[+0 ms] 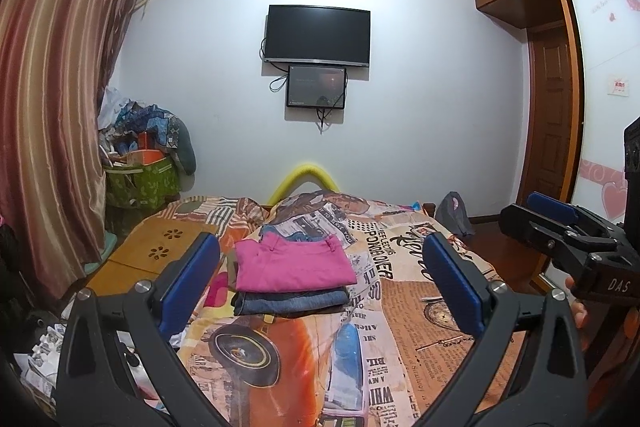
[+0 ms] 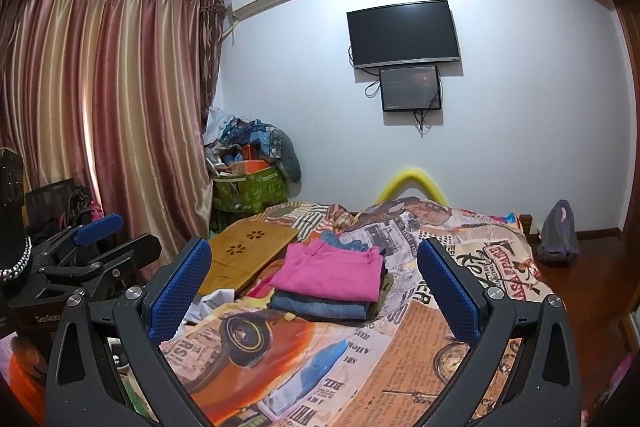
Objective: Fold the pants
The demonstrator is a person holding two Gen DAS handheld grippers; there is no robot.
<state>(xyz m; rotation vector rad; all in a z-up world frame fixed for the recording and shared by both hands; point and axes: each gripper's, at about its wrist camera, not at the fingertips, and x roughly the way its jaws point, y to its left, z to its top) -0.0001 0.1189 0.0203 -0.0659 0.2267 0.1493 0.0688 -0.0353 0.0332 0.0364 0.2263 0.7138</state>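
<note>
Folded pink pants (image 1: 294,263) lie on top of a stack of folded jeans (image 1: 292,301) on the bed, ahead of both grippers. The stack also shows in the right wrist view, pink pants (image 2: 330,273) over jeans (image 2: 320,305). My left gripper (image 1: 320,279) is open and empty, held above the bed short of the stack. My right gripper (image 2: 314,287) is open and empty at about the same distance. The right gripper (image 1: 568,231) shows at the right of the left wrist view, and the left gripper (image 2: 100,243) at the left of the right wrist view.
The bed has a newspaper-and-car print cover (image 1: 400,327). A wooden lap tray (image 2: 244,251) lies on the bed left of the stack. A green basket of clutter (image 2: 252,191) stands by the curtain (image 2: 120,107). A grey bag (image 2: 558,231) sits on the floor right of the bed.
</note>
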